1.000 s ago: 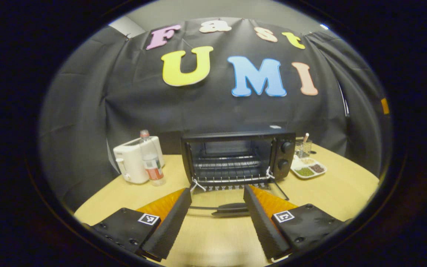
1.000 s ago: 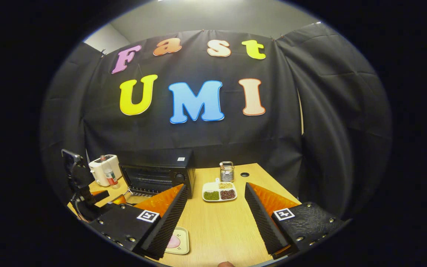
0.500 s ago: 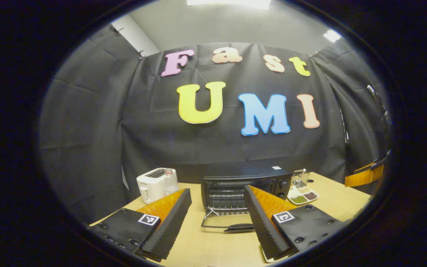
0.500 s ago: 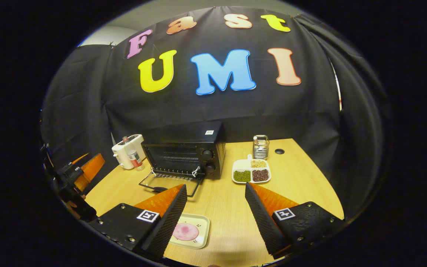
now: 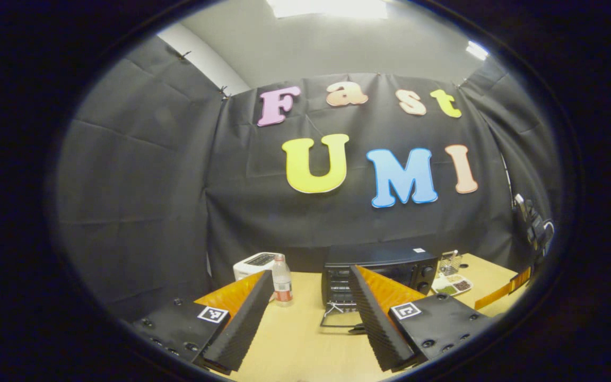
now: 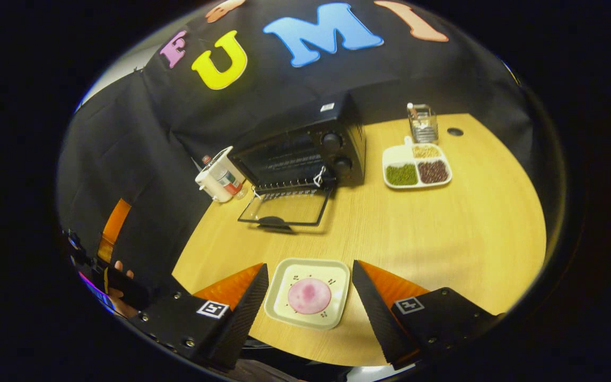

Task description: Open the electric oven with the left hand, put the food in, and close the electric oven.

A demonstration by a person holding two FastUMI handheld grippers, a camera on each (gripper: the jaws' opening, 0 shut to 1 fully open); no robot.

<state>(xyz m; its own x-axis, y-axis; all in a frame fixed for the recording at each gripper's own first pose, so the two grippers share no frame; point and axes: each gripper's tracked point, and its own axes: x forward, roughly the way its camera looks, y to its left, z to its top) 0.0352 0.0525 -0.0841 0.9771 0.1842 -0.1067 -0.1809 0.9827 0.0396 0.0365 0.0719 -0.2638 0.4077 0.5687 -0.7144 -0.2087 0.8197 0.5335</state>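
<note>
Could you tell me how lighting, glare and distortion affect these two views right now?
Left gripper view: bright ceiling light blown out at top, fisheye bends the table edge; oven small and dim. Right gripper view: even light, sharp; the plate between the hand-held gripper fingers casts a soft shadow.

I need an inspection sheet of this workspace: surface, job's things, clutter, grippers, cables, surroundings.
Surface: wooden table, mostly bare in front.
Job's things: electric oven, door folded down flat; food on small square plate, near edge.
Clutter: toaster, bottle, divided dish of beans, wire holder.
Grippers: right gripper open, straddling the plate; left gripper open, empty.
Cables: nothing seen.
Surroundings: black cloth wall.
</note>
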